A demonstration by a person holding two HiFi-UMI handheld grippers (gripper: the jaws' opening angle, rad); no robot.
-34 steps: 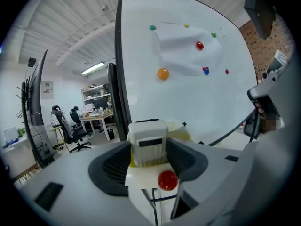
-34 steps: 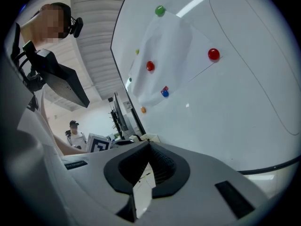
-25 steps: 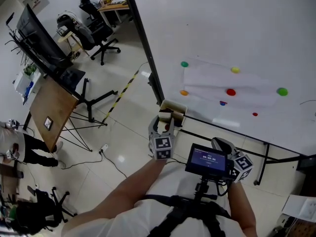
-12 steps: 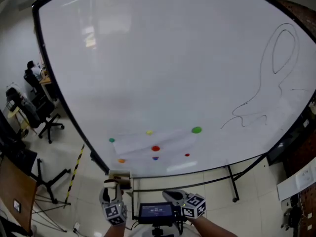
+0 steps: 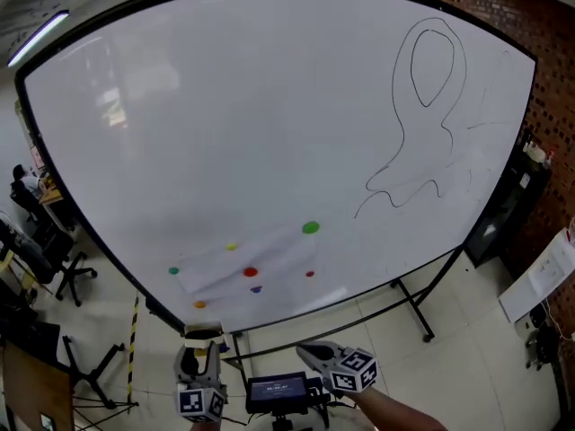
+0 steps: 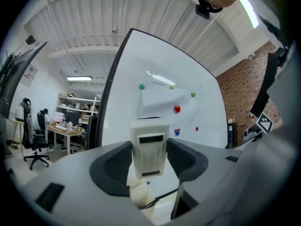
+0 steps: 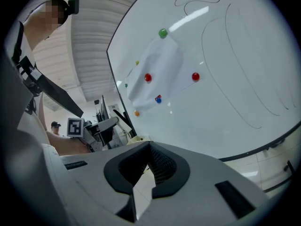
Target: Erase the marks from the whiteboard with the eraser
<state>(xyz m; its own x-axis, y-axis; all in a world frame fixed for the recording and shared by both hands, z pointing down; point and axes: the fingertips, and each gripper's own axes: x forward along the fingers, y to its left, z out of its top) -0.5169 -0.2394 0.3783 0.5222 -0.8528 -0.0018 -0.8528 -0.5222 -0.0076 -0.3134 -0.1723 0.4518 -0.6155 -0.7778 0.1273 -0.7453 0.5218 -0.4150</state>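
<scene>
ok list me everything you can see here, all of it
whiteboard: one, white, black frame, on a stand, fills the head view
marks: black looping lines, board's upper right
magnets: seven; two green, two red, yellow, orange, blue; low on the board
paper sheet: one, white, among the magnets
eraser: one, cream, between the left jaws
screen: one, small, black, between the two grippers
office chair: at least one, black, left of the board
brick wall: red-brown, right of the board
left tongs: grey, shut on the eraser
right tongs: grey, shut, empty
</scene>
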